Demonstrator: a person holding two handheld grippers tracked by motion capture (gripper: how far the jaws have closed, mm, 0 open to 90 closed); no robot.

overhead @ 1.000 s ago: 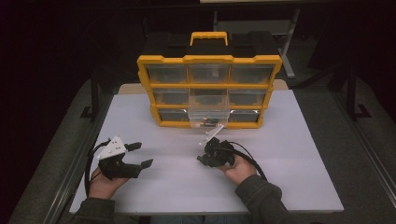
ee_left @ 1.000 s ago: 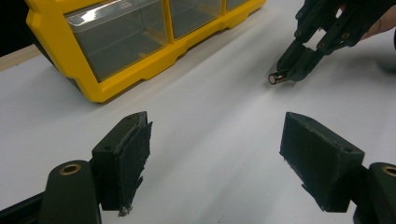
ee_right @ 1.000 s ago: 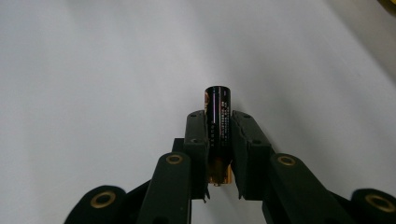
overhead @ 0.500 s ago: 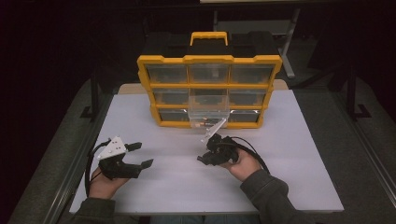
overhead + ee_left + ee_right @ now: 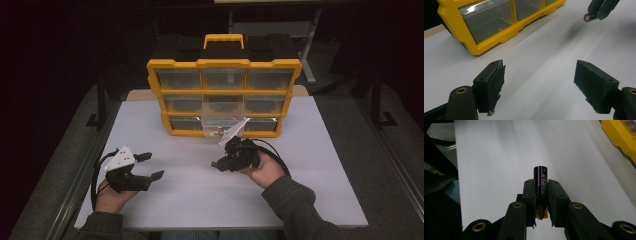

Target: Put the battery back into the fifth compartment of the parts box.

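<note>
- The room around the work is dark; a grey floor shows left and right of the table, and a pale metal frame [image 5: 307,55] stands behind, its upper part lost in shadow.
- A flat white rectangular tabletop [image 5: 320,165] takes up the middle of the high view; its near edge is cut off by the person's sleeves.
- A yellow plastic organiser case with clear drawer fronts and a yellow carry handle [image 5: 224,95] stands upright at the far middle of the tabletop. What lies in its drawers is too dim to make out.
- One clear plastic drawer [image 5: 218,124] in the bottom row juts out toward the near side, small pale bits inside it too blurred to name.
- The left gripper [image 5: 144,167], black with a grey three-cornered plate, sits at the near left over bare tabletop, its jaws spread wide with nothing between them.
- The right gripper [image 5: 541,195] is at the near middle, just in front of the case, lifted off the tabletop, its jaws pinching the battery.
- The black and copper cylindrical battery [image 5: 540,182] stands lengthwise between those jaws, its dark end sticking out past them; its print is unreadable.
</note>
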